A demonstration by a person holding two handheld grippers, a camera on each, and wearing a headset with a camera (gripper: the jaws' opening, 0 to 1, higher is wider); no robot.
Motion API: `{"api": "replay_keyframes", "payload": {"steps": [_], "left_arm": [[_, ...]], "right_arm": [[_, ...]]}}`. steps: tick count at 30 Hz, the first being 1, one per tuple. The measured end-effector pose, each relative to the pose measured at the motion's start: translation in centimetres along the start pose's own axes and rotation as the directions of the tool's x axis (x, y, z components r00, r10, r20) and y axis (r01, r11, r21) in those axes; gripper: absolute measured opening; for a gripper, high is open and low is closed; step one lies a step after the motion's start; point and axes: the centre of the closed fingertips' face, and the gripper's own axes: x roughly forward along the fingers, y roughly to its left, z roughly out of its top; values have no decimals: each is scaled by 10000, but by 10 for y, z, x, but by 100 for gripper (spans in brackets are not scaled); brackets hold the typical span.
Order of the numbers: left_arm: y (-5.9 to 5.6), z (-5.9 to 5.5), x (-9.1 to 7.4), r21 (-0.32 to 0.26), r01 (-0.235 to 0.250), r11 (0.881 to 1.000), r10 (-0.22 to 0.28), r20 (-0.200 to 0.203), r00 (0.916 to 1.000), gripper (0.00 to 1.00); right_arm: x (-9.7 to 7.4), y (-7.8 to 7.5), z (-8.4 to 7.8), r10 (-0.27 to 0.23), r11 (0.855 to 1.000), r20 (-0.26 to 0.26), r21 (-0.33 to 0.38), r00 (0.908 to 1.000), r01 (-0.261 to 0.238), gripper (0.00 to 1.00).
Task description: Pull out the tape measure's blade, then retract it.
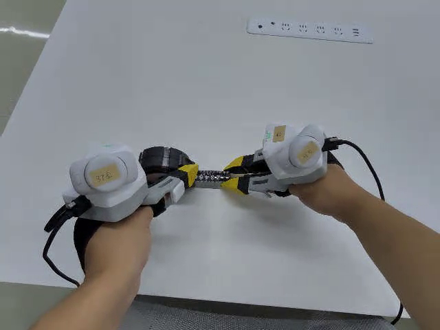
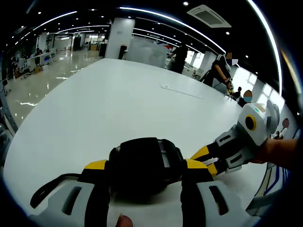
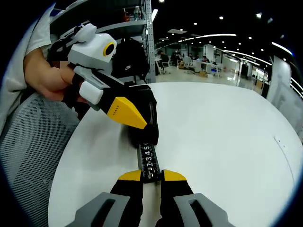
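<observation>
The black tape measure case (image 1: 162, 159) rests on the white table (image 1: 206, 89), and my left gripper (image 1: 175, 169) is shut on it. In the left gripper view the case (image 2: 144, 165) sits between the yellow-tipped jaws of the left gripper (image 2: 147, 166). A short length of blade (image 1: 212, 179) with printed numbers runs from the case to my right gripper (image 1: 231, 176), which is shut on the blade's end. In the right gripper view the blade (image 3: 147, 158) leads from the right gripper (image 3: 151, 176) back to the case (image 3: 147, 111) held by the left gripper (image 3: 124, 111).
A white power strip (image 1: 309, 29) lies at the table's far side. Black cables trail from both grippers toward the near edge. A grey mesh chair (image 3: 33, 142) stands by the table, and people stand beyond the table (image 2: 118, 109).
</observation>
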Motion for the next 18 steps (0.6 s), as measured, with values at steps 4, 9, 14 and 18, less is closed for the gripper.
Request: {"api": "replay_keyframes", "payload": {"steps": [4,9,14,18], "left_arm": [[0,0,0,8,2,10000,-2,-5,10000,56],[0,0,0,-8,-4,10000,4,9,10000,56],[1,0,0,-32,7,10000,-7,4,10000,56],[1,0,0,-26,1,10000,-1,9,10000,56]], "right_arm": [[5,1,4,28,10000,62,13,10000,-28,10],[11,2,9,59,10000,129,5,9999,-59,10],[15,3,12,82,10000,201,17,9998,-83,10],[20,4,16,95,9999,261,48,9996,-96,10]]}}
